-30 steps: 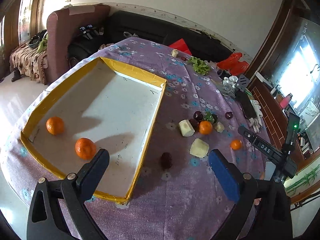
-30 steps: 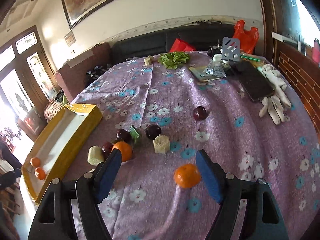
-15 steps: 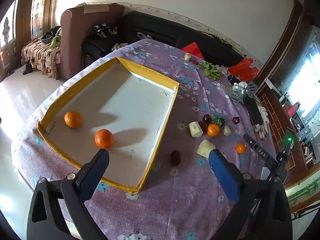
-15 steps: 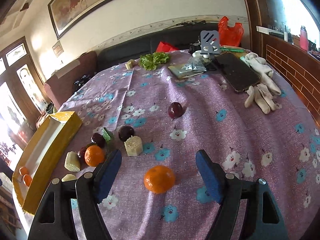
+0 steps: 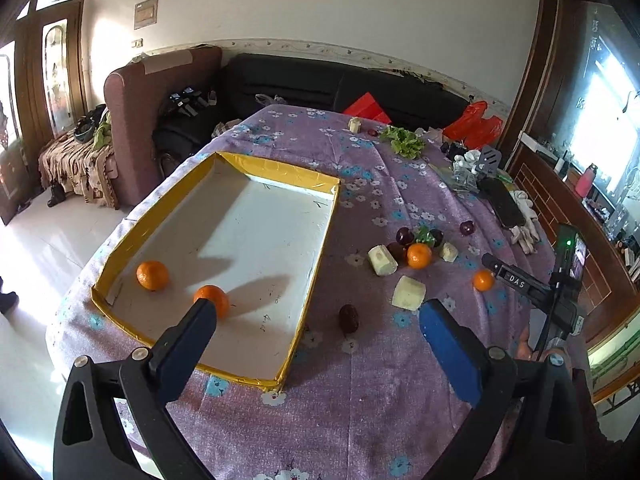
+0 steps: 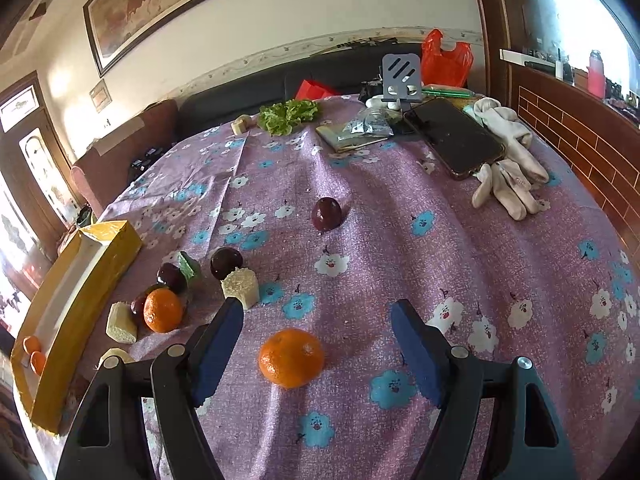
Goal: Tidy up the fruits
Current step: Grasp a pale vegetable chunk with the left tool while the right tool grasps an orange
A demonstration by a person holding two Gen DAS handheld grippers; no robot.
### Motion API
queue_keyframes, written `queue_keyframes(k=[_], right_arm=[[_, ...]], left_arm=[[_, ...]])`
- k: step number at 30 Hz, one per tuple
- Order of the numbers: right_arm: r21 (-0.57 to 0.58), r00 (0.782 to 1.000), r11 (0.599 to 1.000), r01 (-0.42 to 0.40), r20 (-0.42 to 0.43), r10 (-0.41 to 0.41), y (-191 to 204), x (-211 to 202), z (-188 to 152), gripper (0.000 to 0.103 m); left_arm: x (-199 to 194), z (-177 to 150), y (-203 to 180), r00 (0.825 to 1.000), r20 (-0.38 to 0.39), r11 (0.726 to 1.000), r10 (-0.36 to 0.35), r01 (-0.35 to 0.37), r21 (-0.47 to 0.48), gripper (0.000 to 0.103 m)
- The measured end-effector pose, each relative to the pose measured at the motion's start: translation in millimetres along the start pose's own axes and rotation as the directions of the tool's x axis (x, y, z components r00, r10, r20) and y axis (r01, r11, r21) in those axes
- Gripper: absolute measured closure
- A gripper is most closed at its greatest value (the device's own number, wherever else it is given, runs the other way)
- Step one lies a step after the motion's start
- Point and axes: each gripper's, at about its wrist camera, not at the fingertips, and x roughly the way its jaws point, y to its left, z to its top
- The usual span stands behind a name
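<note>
A yellow-rimmed white tray lies on the purple flowered cloth and holds two oranges. My left gripper is open and empty, high above the tray's near corner. My right gripper is open, with a loose orange on the cloth between its fingers, untouched. Another orange sits to the left among dark plums and pale cubes. A lone plum lies farther back. The right gripper's body also shows in the left wrist view.
A phone, white gloves, a grey stand, a plastic packet and lettuce lie at the table's far side. A dark date and a pale cube lie right of the tray. A sofa stands behind.
My left gripper has risen and drawn back from the tray. My right gripper has moved forward and down, so the loose orange now lies between its fingers.
</note>
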Motion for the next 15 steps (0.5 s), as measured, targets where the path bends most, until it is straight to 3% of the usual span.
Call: queue_keyframes(k=[4,9,12,15], right_arm=[[0.001,1.0,1.0,-0.008,-0.01,0.008,0,1,0,0.022],[0.013,0.999,0.999,-0.043,0.016,0.043,-3,-11,6,0.022],[0.035,0.994,0.993,-0.111,0.022,0.11,-11,-21,6,0.022],[0.078,0.985,0.982,-0.169,-0.018,0.171,-22,-21,1,0.022]], left_arm=[[10,0,-3,1.0,-0.018,1.0,0.003,-0.003,-0.005,0.002],[40,-3,-2,0.994,-0.061,0.994,-0.089,0.085,-0.066,0.002],[68,-9,-12,0.982,-0.123,0.988,-0.143,0.135,-0.068,0.002],[95,-16,-30,0.956,-0.202,0.978,-0.21,0.203,-0.059,0.012]])
